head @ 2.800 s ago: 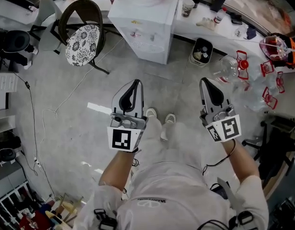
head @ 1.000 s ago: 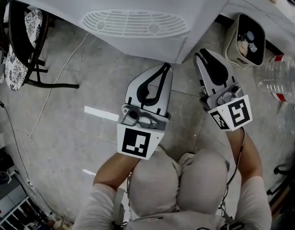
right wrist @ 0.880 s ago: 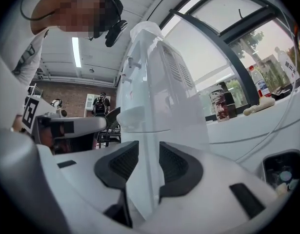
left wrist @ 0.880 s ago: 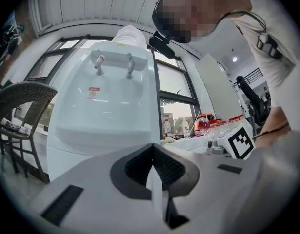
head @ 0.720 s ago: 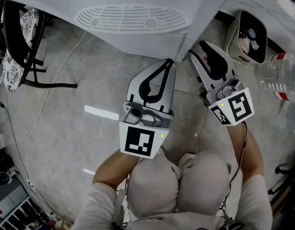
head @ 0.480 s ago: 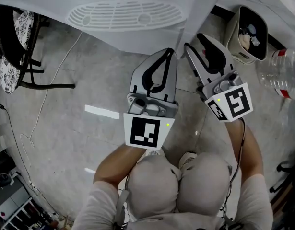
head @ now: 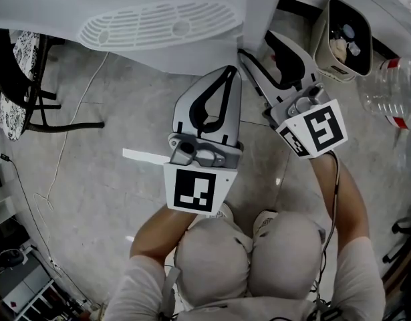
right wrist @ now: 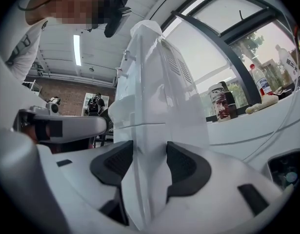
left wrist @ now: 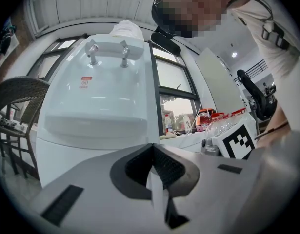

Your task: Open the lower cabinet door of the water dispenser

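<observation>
The white water dispenser (head: 158, 25) fills the top of the head view, its drip grille facing me. My right gripper (head: 257, 44) is at the dispenser's right front corner. Its jaws are opening, and the vertical corner edge of the lower cabinet (right wrist: 140, 145) stands between the pads without being pressed. In the right gripper view the right gripper (right wrist: 150, 155) straddles that edge. My left gripper (head: 230, 73) is shut and empty, just left of the right one and below the cabinet front. The left gripper (left wrist: 153, 152) faces the dispenser (left wrist: 101, 96) with its two taps.
A small waste bin (head: 344, 35) with rubbish stands to the right of the dispenser, with clear plastic bottles (head: 392, 92) beyond it. A dark chair (head: 18, 79) is at the left, and a cable (head: 65, 146) trails over the grey floor. My knees (head: 252, 259) are bent below.
The person has come up to the dispenser and crouched. The right gripper's jaws have spread apart and moved in around the cabinet's right front corner. The left gripper stayed shut beside it.
</observation>
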### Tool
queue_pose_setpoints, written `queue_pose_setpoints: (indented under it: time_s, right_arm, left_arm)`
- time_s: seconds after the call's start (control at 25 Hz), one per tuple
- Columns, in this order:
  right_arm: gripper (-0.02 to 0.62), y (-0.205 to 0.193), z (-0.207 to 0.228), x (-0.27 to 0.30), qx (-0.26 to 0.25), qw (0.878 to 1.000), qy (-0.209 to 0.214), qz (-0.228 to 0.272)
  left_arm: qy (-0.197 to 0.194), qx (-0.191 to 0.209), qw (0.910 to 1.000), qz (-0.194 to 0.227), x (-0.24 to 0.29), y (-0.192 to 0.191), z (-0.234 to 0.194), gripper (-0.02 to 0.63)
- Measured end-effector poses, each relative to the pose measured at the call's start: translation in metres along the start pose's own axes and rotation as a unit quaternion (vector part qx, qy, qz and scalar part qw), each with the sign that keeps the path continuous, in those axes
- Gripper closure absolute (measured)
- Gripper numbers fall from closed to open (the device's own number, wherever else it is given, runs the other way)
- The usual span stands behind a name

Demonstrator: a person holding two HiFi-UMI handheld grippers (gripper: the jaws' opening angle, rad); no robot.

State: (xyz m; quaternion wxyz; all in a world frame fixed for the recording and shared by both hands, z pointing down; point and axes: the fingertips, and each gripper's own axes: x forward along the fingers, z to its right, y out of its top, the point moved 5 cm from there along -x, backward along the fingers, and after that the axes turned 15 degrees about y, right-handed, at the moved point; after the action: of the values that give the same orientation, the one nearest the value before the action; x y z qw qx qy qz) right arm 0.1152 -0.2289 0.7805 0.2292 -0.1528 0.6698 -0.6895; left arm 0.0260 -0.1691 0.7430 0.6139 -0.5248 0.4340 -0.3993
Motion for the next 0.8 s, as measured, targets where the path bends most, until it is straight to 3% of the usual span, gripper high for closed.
queue_pose_setpoints:
  time_s: [0.32, 0.68, 0.8]
  right_arm:
    - [0.385, -0.001, 0.001, -0.001, 0.004, 1.000, -0.007, 0.014]
    - [0.436, -0.002, -0.004, -0.006, 0.007, 0.999, -0.035, 0.023]
    - [0.440, -0.003, -0.018, -0.012, -0.002, 1.000, -0.017, 0.025]
  left_arm:
    - [-0.006, -0.004, 1.0000, -0.002, -0.004, -0.005, 0.004, 0.606]
    - [0.002, 0.005, 0.9999, 0.015, -0.014, 0.012, -0.002, 0.606]
    - [0.005, 0.009, 0.9997, 0.023, -0.019, 0.019, -0.005, 0.606]
